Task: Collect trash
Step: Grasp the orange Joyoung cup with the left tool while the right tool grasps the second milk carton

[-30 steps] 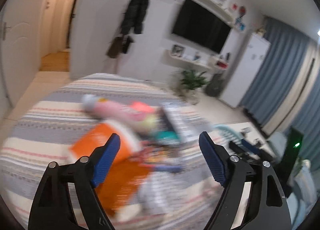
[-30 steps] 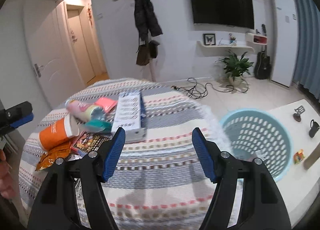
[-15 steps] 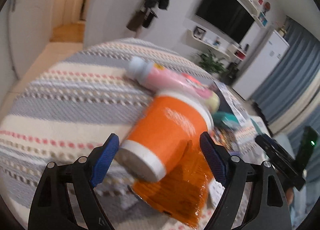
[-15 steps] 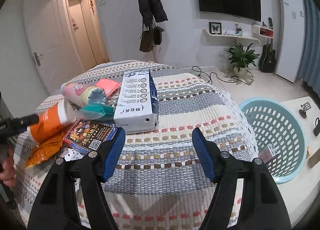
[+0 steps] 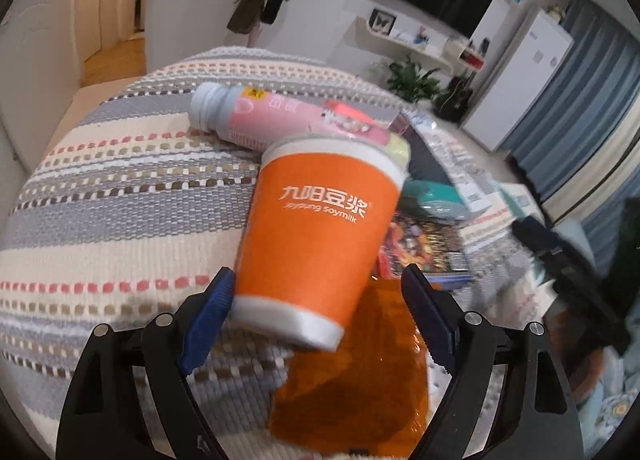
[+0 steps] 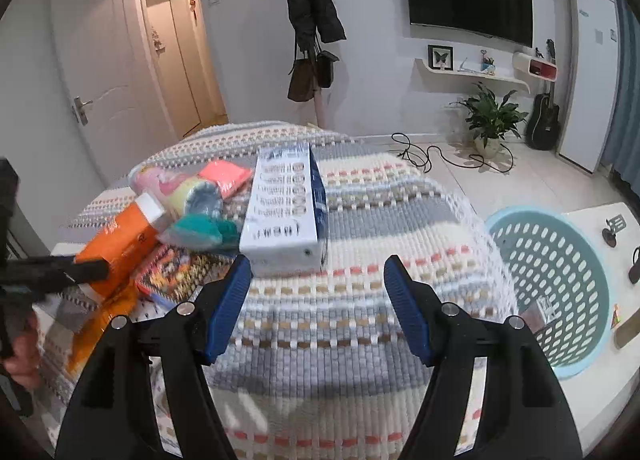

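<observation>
Orange cup (image 5: 320, 236) lies on its side among the trash on the striped bed cover (image 5: 112, 196), partly over a crinkled orange wrapper (image 5: 360, 376). I read its long axis as running away from my left hand-held gripper (image 5: 316, 300), tipped slightly right: white base nearest the lens, wide rim pointing toward the pink bottle (image 5: 280, 120). The left hand-held gripper is spread wide, one blue pad on either side of the cup's base; left pad looks to be touching or just beside it, right pad is apart from it. No pinch visible.

The pink bottle lies on its side behind the cup, its white cap end pointing left in the left wrist view. A teal packet (image 5: 432, 196) and a colourful printed packet (image 5: 424, 248) sit just right of the cup.

Right hand-held gripper (image 6: 318, 284) is spread too, holding nothing, above the cover just short of the white and blue box (image 6: 284, 212), whose long axis points away from me. Blue perforated basket (image 6: 560, 284) stands at the right, beside the bed.
</observation>
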### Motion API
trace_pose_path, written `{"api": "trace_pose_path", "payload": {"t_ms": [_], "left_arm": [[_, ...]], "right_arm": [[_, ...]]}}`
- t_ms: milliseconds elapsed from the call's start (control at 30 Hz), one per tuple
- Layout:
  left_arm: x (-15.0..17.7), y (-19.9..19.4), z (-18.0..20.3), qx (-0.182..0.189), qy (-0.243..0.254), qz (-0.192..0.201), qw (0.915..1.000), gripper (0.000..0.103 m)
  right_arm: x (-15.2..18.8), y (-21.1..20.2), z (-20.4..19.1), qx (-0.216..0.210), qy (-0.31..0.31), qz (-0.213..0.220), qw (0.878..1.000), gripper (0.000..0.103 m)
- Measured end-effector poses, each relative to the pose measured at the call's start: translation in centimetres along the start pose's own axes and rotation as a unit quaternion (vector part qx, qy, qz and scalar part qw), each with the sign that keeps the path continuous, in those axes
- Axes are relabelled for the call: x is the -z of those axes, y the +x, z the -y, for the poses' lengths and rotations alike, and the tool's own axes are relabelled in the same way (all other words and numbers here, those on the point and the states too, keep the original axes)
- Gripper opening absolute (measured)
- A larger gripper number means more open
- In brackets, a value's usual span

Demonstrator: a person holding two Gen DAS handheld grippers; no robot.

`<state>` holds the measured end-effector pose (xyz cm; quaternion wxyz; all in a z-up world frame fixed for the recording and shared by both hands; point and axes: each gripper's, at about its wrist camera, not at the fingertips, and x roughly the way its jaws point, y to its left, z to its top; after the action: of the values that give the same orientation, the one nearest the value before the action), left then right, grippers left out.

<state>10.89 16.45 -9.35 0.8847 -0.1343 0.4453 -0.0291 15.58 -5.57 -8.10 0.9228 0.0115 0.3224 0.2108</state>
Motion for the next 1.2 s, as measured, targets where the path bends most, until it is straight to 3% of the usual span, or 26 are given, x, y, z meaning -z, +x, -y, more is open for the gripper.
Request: {"api": "trace_pose_path", "payload": {"t_ms": [133, 300, 733, 833, 933, 1000, 1200], "left_arm": [[-0.9, 1.6, -0.1, -0.001, -0.011, -0.008, 0.9999, 0.078], [-1.3, 1.7, -0.2, 0.002, -0.022, 0.009, 0.9997, 0.071], [-0.1, -3.4, -2.8, 0.018, -0.058, 0.082, 0.9948, 0.069], [0.1, -3.9, -3.2, 0.02, -0.061, 0.091, 0.9938, 0.069], [0.0, -4.0, -3.2, 0.021, -0.063, 0.092, 0.9936, 0.069], [0.0, -4.1, -2.8, 0.022, -0.065, 0.094, 0.9932, 0.069], [-1.5, -6.1, -1.1, 0.042, -0.061, 0.13, 0.9887, 0.069]], "right_arm": [[-2.1, 0.3, -0.2, -0.011, -0.006, -0.005, 1.0, 0.067], [-3.8, 2.8, -0.8, -0.001, -0.019, -0.034, 0.999, 0.067], [-5.4, 10.6, -2.1, -0.028, 0.004, -0.125, 0.992, 0.069], [-5.3, 11.2, -2.5, -0.022, 0.002, -0.129, 0.991, 0.069], [-5.3, 11.5, -2.5, -0.009, 0.002, -0.134, 0.991, 0.058], [-5.3, 11.4, -2.2, -0.008, 0.002, -0.133, 0.991, 0.058], [-6.3, 7.2, -0.3, -0.012, 0.02, -0.08, 0.997, 0.057]]}}
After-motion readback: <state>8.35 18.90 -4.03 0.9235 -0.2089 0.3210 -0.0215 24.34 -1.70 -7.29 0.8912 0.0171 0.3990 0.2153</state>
